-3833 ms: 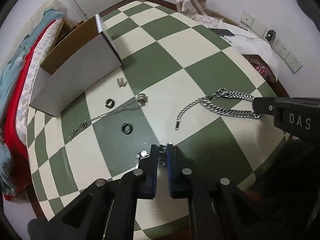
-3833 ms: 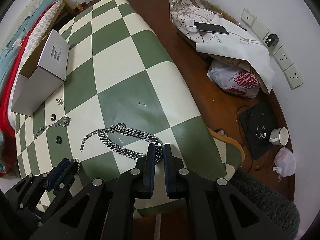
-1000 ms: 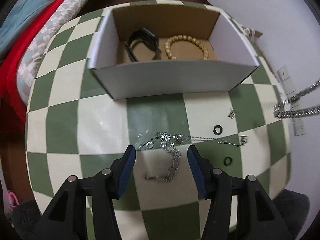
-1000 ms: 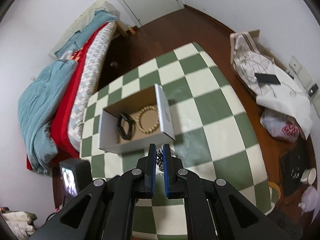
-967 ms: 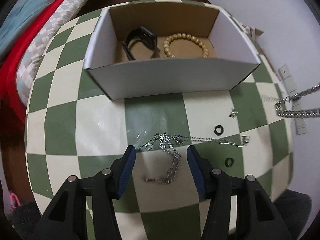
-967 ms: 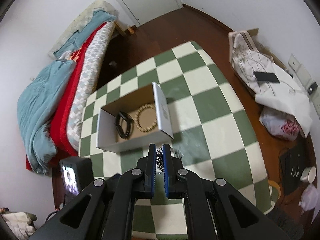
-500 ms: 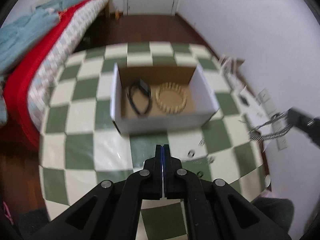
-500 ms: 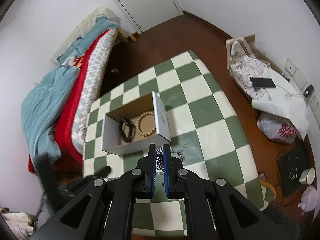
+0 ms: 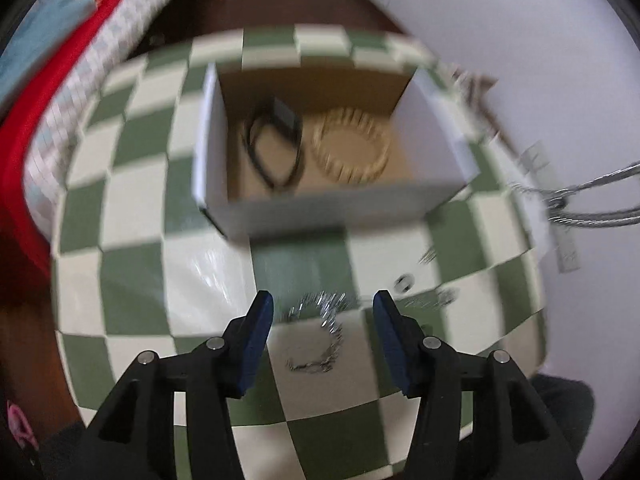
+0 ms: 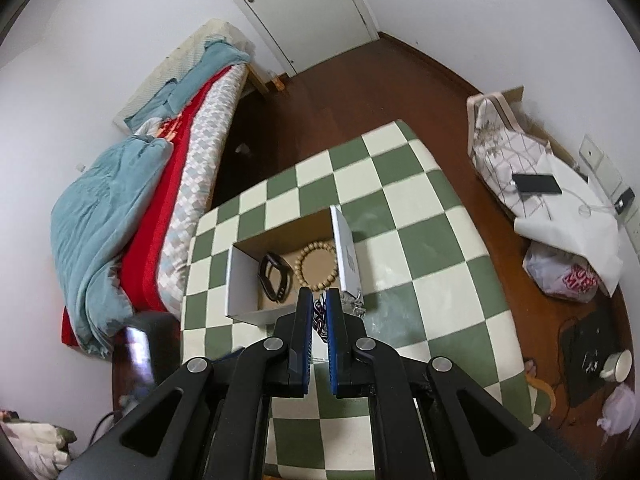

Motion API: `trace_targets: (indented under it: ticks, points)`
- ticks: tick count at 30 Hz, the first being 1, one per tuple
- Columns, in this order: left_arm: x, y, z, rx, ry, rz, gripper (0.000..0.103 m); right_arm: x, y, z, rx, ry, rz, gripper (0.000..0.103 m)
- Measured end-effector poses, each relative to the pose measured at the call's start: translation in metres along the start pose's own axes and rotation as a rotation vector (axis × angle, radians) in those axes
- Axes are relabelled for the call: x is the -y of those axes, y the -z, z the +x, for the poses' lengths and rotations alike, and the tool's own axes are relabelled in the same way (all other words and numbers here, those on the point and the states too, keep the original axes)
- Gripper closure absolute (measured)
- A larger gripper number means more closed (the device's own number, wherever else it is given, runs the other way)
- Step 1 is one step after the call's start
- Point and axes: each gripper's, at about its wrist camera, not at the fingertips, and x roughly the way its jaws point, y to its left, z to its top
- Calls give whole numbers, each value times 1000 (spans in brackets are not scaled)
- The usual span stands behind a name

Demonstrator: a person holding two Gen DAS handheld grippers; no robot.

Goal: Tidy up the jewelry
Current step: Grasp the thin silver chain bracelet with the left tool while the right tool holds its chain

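The green-and-cream checkered tabletop (image 9: 132, 216) fills most of my left-wrist view, blurred. On it, toward twelve o'clock, sits the open white cardboard box with a brown inside (image 9: 424, 200). In the box lie a black wristband (image 9: 276, 148) on its nine o'clock side and a ring of pale wooden beads (image 9: 350, 150) on its three o'clock side — near each other, though I cannot tell whether they touch.

My left gripper (image 9: 323, 318) hangs over the near part of the table with its blue-padded fingers (image 9: 258, 320) spread wide and nothing between them. Under the gap lies a thin silver chain (image 9: 320, 336), loosely curled on the cloth. At about three o'clock from it rest some small rings and bits (image 9: 404, 282), too blurred to tell apart.

From the right-wrist view, my right gripper (image 10: 319, 312) is pinched nearly closed on a heavy silver curb-link chain (image 10: 318, 318), whose links show between the pads and spill out at one o'clock beside the box's near corner. The left-wrist view catches the same chain at three o'clock, hanging in the air above the table's edge.
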Motion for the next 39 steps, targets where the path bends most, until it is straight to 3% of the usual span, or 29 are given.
trace_targets:
  ticks: [5,7,9,11,15,21,26,29,31,32,39]
  points:
    - [12,8,35,-56,-86,47,55,13,9,20,-36,25,30,96]
    - [22,11,38,-24,-139,111,59,19,12,27,-45,40,34,96]
    - [28,12,36,-1,-130,130,95,23,14,32,-52,49,42,96]
    - [32,11,36,-5,-150,141,96,26,16,36,-54,59,48,96]
    - [25,7,14,43,-85,85,103,29,16,35,-49,61,48,96]
    - [14,-16,-61,184,7,49,103,27,9,22,-19,38,43,96]
    - [8,-35,-98,231,92,44,103,16,0,12,5,14,35,96]
    - [0,-42,-85,188,111,34,97,10,-2,9,9,3,32,96]
    - [-7,-36,-59,122,103,21,80,8,0,9,7,3,29,96]
    - [-11,-31,-46,88,97,7,59,8,2,10,3,4,30,96]
    - [-10,-2,24,-43,14,7,56,15,12,19,-28,23,46,96]
